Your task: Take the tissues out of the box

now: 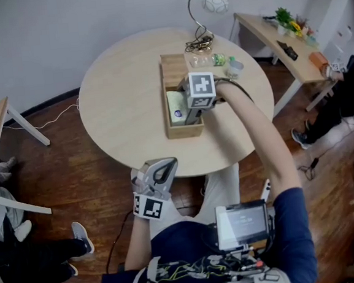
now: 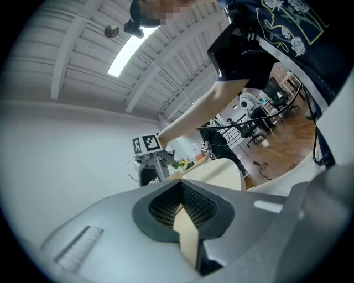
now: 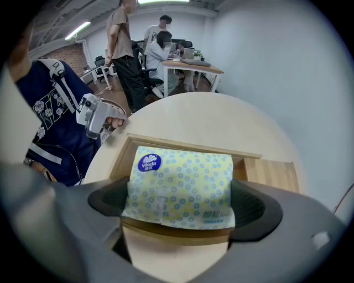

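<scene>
Tissue pack [image 3: 180, 185] lying in the wooden box [image 1: 172, 67] on the round worktop [image 1: 124, 105], pinched at both sides by the right tool [image 1: 194, 108]. Looks like the grasp step; not lifted yet. Next calls for a straight pull upward, clear of the box walls. Left tool [image 1: 158, 173] pressed together, empty, off the worktop edge.

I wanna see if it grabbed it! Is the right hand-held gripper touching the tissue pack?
Touching. The right gripper view shows the tissue pack wedged between the jaws of the right hand-held gripper, its side edges pressed against them, no gap.
</scene>
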`<state>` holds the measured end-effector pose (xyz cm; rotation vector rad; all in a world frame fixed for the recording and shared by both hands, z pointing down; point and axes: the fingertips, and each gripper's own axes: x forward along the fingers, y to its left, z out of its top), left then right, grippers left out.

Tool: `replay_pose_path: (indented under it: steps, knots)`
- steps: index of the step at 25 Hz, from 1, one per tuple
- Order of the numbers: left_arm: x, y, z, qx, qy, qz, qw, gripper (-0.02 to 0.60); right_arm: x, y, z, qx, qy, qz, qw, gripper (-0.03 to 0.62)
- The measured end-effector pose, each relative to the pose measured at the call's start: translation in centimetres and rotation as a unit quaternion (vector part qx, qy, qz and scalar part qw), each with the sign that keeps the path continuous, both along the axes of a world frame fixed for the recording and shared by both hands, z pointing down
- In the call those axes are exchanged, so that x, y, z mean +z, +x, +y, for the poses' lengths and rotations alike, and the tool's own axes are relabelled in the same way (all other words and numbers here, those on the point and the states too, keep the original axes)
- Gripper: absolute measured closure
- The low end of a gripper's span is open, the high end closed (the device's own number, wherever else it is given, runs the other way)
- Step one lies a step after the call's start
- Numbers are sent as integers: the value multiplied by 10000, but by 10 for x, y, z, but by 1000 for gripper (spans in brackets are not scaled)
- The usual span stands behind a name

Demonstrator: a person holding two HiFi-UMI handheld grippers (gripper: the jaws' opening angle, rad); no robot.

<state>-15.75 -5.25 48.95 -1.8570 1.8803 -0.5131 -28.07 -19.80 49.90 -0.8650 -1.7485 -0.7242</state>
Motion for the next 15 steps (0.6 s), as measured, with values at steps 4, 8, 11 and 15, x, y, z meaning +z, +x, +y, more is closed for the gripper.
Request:
replay_pose_path:
  steps: [4,8,11,15]
  knots:
    - [-3,-1,1,7,81,47,10000,578,-3,1,0,-145,47,-126,9998,33]
    - [-5,-3,4,58,125,156,9998,578,-14,0,3,-224,-38,-307,9993,37]
    - [-5,-3,4,65,121,151,9998,578,-25,-1,1,-206,-143,-464,9986,40]
    - [-6,-5,4,61,160,213,9996,578,-36,-1,4,-271,-227,-598,9976,42]
